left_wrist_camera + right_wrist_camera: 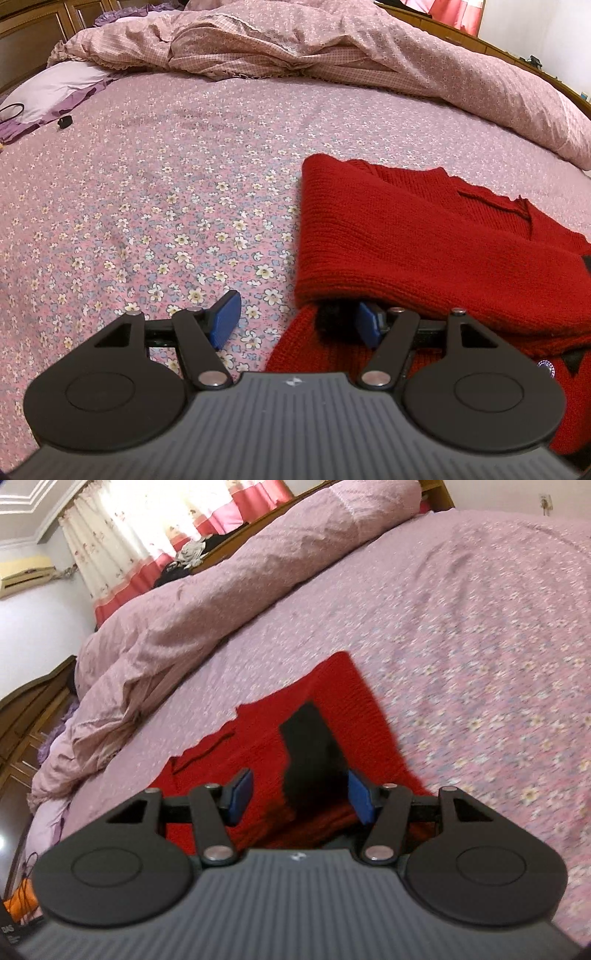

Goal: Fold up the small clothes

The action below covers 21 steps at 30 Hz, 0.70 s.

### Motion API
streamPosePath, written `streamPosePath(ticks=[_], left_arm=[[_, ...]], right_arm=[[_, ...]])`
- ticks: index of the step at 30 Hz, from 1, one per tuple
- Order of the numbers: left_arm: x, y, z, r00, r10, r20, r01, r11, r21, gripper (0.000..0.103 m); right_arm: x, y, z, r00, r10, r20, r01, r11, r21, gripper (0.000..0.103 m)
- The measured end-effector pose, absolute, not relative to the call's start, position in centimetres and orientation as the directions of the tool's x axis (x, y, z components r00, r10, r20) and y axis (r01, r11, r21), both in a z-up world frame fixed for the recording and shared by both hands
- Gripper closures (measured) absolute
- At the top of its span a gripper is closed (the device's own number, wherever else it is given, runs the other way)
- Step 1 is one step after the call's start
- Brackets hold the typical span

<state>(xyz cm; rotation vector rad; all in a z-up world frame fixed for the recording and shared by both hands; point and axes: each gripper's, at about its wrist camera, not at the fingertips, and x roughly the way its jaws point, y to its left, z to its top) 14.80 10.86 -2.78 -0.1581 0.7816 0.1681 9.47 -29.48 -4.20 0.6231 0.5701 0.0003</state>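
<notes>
Jaws of the left gripper (299,317) stand spread, straddling the red sweater's (424,236) near-left edge, nothing pinched. The right gripper (299,794) hangs spread above it, seemingly not touching in the blurred view. Bare floral bedsheet (166,184) lies leftward; the rumpled duvet (332,48) borders beyond.

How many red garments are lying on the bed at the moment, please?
1: a red knitted sweater, partly folded on the floral bedsheet, directly ahead of both grippers. Others could be hidden under the heaped quilt behind it.
</notes>
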Motion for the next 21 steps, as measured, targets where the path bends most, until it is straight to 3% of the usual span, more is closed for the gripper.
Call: streamPosePath(ticks=[12, 13, 14, 15, 18, 21], left_arm=[[14.7, 10.4, -2.6, 0.698, 0.112, -0.707, -0.202, 0.978, -0.045, 0.032], [14.8, 10.3, -2.6, 0.698, 0.114, -0.707, -0.203, 0.978, -0.042, 0.032], [14.8, 10.3, -2.6, 0.698, 0.116, -0.707, -0.203, 0.978, -0.039, 0.032], [14.8, 10.3, -2.7, 0.698, 0.117, -0.706, -0.201, 0.979, -0.037, 0.032], [14.9, 10.3, -2.8, 0.698, 0.120, -0.706, -0.200, 0.979, -0.031, 0.031], [15.0, 10.3, -3.0, 0.696, 0.130, -0.706, -0.204, 0.979, -0.022, 0.029]], right_arm=[[11.7, -28.9, -4.8, 0.837, 0.196, -0.511, 0.071, 0.887, 0.457, 0.046], [12.0, -28.8, -4.8, 0.833, 0.193, -0.518, 0.066, 0.896, 0.440, 0.054], [12.1, -28.7, -4.8, 0.832, 0.191, -0.521, 0.059, 0.903, 0.425, 0.074], [12.0, -28.6, -4.7, 0.833, 0.184, -0.522, 0.054, 0.911, 0.408, 0.081], [11.5, -28.6, -4.1, 0.855, 0.142, -0.500, 0.053, 0.933, 0.355, 0.085], [11.8, -28.7, -4.6, 0.842, 0.058, -0.537, 0.110, 0.955, 0.275, 0.090]])
